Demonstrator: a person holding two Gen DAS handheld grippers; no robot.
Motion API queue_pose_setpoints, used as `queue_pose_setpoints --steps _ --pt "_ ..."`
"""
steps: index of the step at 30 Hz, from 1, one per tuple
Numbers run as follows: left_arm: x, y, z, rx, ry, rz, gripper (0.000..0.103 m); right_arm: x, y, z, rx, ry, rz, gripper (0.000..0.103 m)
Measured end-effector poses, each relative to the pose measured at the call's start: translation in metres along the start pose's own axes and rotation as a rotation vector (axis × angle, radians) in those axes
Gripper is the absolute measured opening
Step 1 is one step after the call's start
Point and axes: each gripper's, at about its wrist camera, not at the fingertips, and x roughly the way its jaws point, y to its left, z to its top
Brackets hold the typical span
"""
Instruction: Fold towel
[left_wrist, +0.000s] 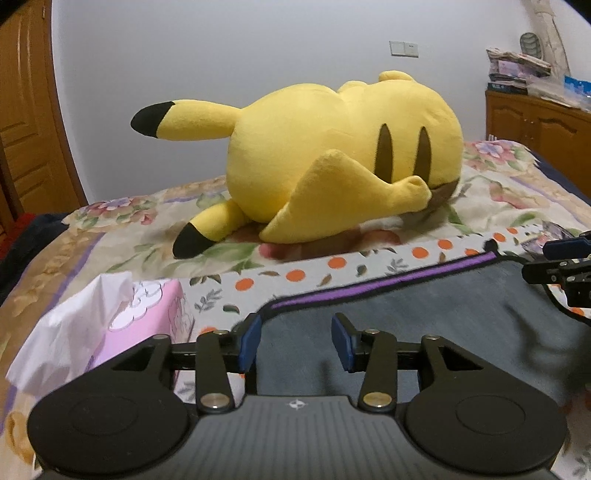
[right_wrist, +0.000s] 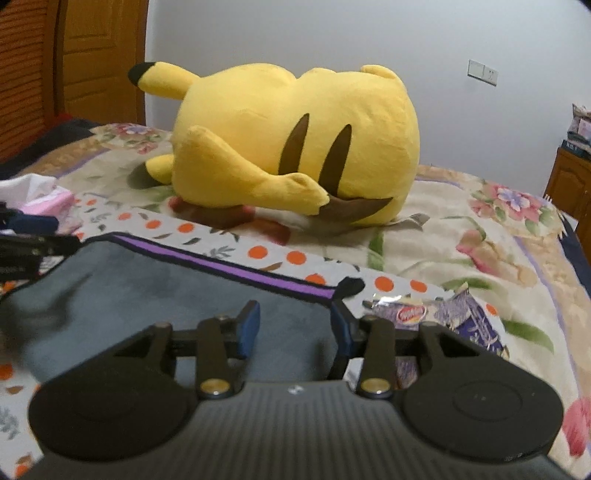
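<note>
A grey-blue towel (left_wrist: 424, 325) with a purple stripe and black edging lies flat on the bed; it also shows in the right wrist view (right_wrist: 166, 295). My left gripper (left_wrist: 297, 341) is open, its blue pads over the towel's far left corner. My right gripper (right_wrist: 295, 330) is open over the towel's far right corner, near a small black loop (right_wrist: 351, 287). Each gripper shows at the edge of the other's view: the right one (left_wrist: 561, 266) and the left one (right_wrist: 33, 240). Neither holds anything.
A big yellow plush toy (left_wrist: 332, 158) lies on the floral bedspread (right_wrist: 461, 236) just beyond the towel. A pink tissue box (left_wrist: 147, 317) stands left of the towel. A purple snack wrapper (right_wrist: 443, 321) lies to its right. A wooden cabinet (left_wrist: 535, 125) stands far right.
</note>
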Motion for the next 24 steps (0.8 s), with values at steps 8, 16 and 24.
queue_pose_setpoints --steps 8,16,24 --pt "-0.034 -0.009 -0.014 0.019 0.028 -0.021 0.058 -0.035 0.005 -0.022 0.074 0.020 0.037 0.046" --pt "-0.078 -0.020 -0.023 0.058 0.032 -0.033 0.073 -0.084 0.011 -0.041 0.084 0.023 0.051 0.051" --pt "-0.118 -0.030 -0.034 0.071 0.029 -0.045 0.088 -0.129 0.013 -0.050 0.099 0.011 0.061 0.054"
